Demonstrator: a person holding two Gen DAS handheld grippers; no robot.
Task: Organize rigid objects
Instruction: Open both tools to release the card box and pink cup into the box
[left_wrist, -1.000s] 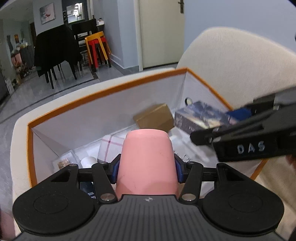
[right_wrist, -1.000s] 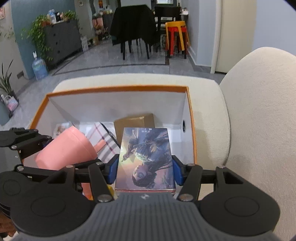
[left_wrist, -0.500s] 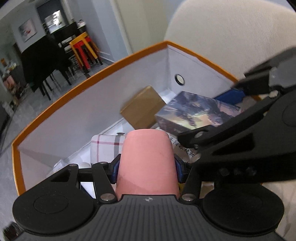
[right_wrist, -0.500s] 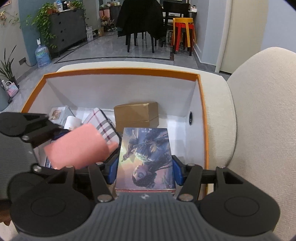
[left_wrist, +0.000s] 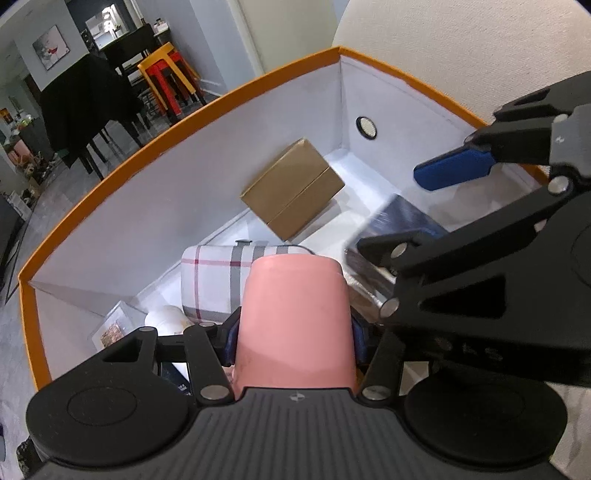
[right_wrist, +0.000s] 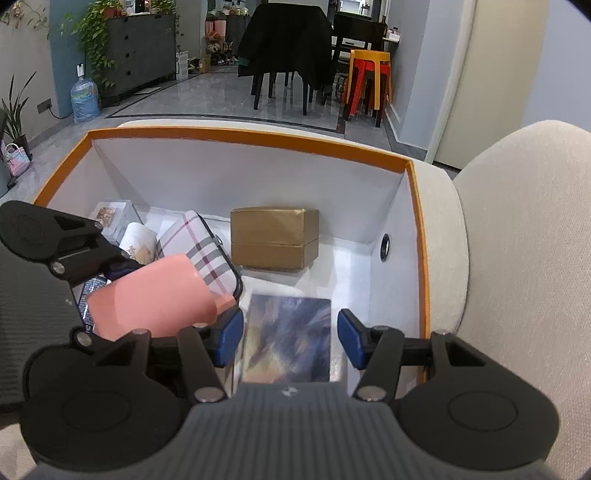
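Progress looks well along, judging by how full the box already is. Nearest the right wrist camera, the right claw (right_wrist: 290, 341) stands open, its blue pads clear on either side of the illustrated book (right_wrist: 291, 325), which lies flat on the box floor at the lower middle of the frame, so that item appears placed. To the lower left of the same view, the left claw (left_wrist: 291, 343) is closed on the pink cup (left_wrist: 291, 295), pads against its two sides. The cup hangs tilted inside the box, over some dark packaging, and whether it touches anything below cannot be told. It is the one item visibly not yet set down.

Just beyond the cup lies a plaid case (right_wrist: 199, 243), with a white jar (right_wrist: 138, 240) and a small clear box (right_wrist: 110, 214) towards the left corner. Further back, a brown carton (right_wrist: 273, 236) sits against the far wall. The orange-rimmed box (right_wrist: 258, 136) itself rests on a cream cushion (right_wrist: 517, 258). What seems left is lowering the cup into the free space near the plaid case and letting go. No other loose items show outside the box.
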